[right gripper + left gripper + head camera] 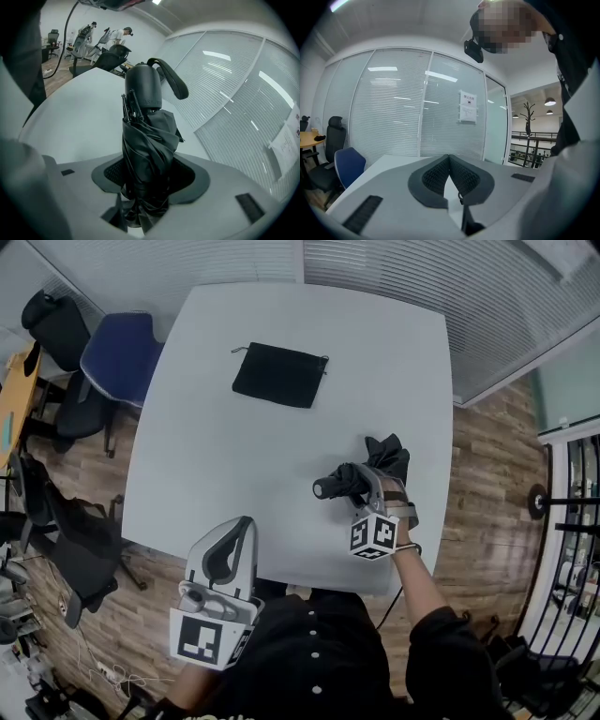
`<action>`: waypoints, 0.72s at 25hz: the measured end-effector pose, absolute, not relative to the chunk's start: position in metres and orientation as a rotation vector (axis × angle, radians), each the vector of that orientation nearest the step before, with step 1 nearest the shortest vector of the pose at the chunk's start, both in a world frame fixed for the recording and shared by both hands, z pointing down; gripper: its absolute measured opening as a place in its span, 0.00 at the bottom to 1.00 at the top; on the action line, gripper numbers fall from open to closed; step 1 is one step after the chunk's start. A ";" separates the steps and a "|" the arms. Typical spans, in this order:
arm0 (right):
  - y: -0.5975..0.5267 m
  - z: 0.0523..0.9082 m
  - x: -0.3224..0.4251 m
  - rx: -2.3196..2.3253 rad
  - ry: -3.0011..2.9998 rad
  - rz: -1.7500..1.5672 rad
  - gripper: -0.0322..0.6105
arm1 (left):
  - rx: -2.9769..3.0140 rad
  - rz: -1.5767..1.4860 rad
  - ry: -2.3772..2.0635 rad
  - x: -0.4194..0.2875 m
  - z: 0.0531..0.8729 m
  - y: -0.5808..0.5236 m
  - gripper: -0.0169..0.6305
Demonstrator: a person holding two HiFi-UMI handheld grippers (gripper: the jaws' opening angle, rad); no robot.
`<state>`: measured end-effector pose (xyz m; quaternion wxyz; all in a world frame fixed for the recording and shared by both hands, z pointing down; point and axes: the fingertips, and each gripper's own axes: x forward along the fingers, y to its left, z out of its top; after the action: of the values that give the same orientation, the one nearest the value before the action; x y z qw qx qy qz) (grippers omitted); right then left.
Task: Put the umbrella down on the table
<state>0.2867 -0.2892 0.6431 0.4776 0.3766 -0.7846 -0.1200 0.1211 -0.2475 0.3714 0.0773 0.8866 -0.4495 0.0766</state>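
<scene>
A folded black umbrella lies roughly level over the right front part of the white table, handle end pointing left; whether it touches the tabletop cannot be told. My right gripper is shut on its bunched canopy. In the right gripper view the umbrella rises between the pads, its handle and wrist strap at the far end. My left gripper hovers at the table's front left edge, shut and holding nothing; in the left gripper view its pads meet at the tips.
A flat black pouch lies at the table's far middle. A blue chair and black office chairs stand to the left. Glass walls with blinds run behind and to the right.
</scene>
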 end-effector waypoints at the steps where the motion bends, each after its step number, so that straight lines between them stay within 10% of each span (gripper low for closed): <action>1: -0.291 0.646 0.284 0.901 -1.906 -0.295 0.45 | 2.658 0.230 -1.348 0.121 0.371 -0.248 0.05; 18: -0.299 0.707 0.248 0.619 -1.723 -0.373 0.45 | 2.613 0.266 -1.464 0.091 0.376 -0.243 0.05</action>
<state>0.2476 -0.2993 0.7068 0.5943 0.2665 -0.7417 -0.1605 0.0915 -0.2431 0.3757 0.0673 0.8669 -0.4859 0.0884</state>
